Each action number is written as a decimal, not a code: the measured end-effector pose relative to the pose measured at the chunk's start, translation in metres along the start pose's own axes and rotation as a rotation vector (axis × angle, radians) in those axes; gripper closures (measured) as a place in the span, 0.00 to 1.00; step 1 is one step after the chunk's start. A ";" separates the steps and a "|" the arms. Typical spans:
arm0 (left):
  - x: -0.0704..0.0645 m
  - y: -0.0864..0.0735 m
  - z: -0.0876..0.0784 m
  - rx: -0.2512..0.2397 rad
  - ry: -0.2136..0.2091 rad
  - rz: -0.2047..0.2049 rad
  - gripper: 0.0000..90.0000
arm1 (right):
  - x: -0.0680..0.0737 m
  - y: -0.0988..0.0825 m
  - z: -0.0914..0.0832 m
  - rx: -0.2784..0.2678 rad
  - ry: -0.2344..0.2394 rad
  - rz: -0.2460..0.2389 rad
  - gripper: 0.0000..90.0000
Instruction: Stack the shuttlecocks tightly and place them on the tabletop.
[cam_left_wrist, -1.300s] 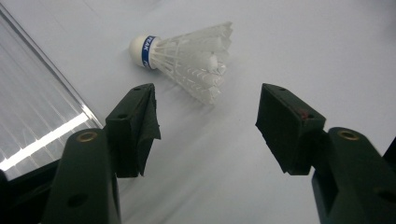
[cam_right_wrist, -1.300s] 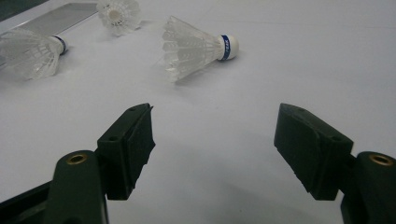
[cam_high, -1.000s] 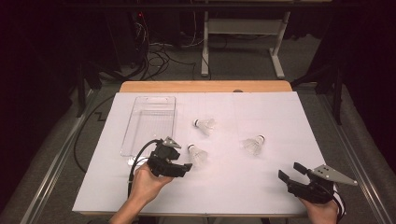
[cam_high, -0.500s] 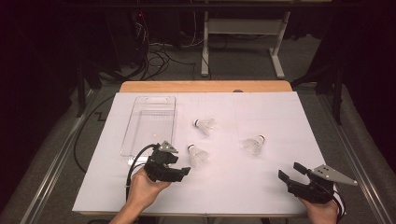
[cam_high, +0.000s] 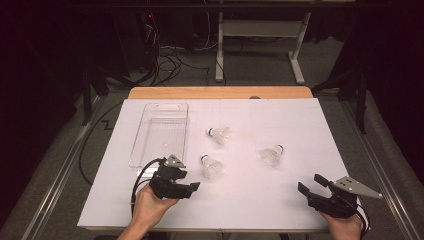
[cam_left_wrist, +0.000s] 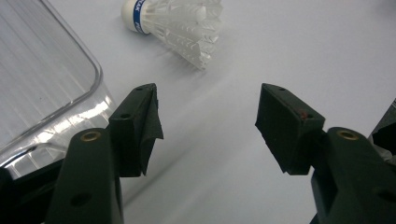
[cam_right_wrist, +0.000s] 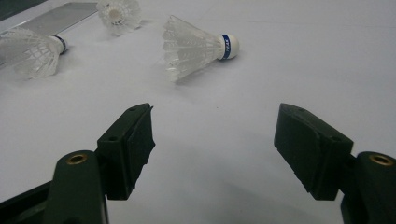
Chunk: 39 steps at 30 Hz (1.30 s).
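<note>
High view: we see left gripper (cam_high: 186, 186) near counter (cam_high: 280, 200) front edge, jaws wide, nothing between; nearest shuttlecock (cam_high: 211, 166) just beyond, apart. Clear plastic tray (cam_high: 161, 131) behind. Right gripper (cam_high: 311, 184) at front right, jaws wide, empty.

Left gripper view: we see shuttlecock (cam_left_wrist: 180, 22) lying ahead of spread jaws, tray corner (cam_left_wrist: 70, 88) at left.

Right gripper view: we see blue-banded shuttlecock (cam_right_wrist: 196, 45) ahead, two more (cam_right_wrist: 32, 53) (cam_right_wrist: 119, 14) farther off.

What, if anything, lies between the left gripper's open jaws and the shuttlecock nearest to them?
Nothing visible. In the left gripper view, bare white table runs from the left gripper up to the shuttlecock. The clear tray sits off to one side, clear of that path.
</note>
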<state>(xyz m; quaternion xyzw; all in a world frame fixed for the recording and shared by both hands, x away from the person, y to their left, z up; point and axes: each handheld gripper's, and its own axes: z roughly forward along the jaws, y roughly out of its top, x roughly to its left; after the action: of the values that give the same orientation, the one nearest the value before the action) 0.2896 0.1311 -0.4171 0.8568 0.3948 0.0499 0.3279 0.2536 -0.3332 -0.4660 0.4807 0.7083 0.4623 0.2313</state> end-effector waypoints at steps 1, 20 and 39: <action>0.000 -0.001 -0.001 -0.004 0.000 0.000 0.44 | 0.000 0.000 0.000 0.002 0.001 0.001 0.32; 0.004 -0.019 -0.013 -0.038 0.043 -0.022 0.39 | 0.001 0.000 0.001 0.000 0.001 -0.003 0.32; 0.013 -0.029 -0.022 -0.061 0.067 -0.052 0.38 | 0.001 0.000 0.001 -0.001 0.001 -0.004 0.32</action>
<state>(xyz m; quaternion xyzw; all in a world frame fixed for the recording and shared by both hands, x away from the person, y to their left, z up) 0.2726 0.1657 -0.4201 0.8338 0.4260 0.0820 0.3416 0.2540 -0.3324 -0.4659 0.4789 0.7093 0.4624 0.2318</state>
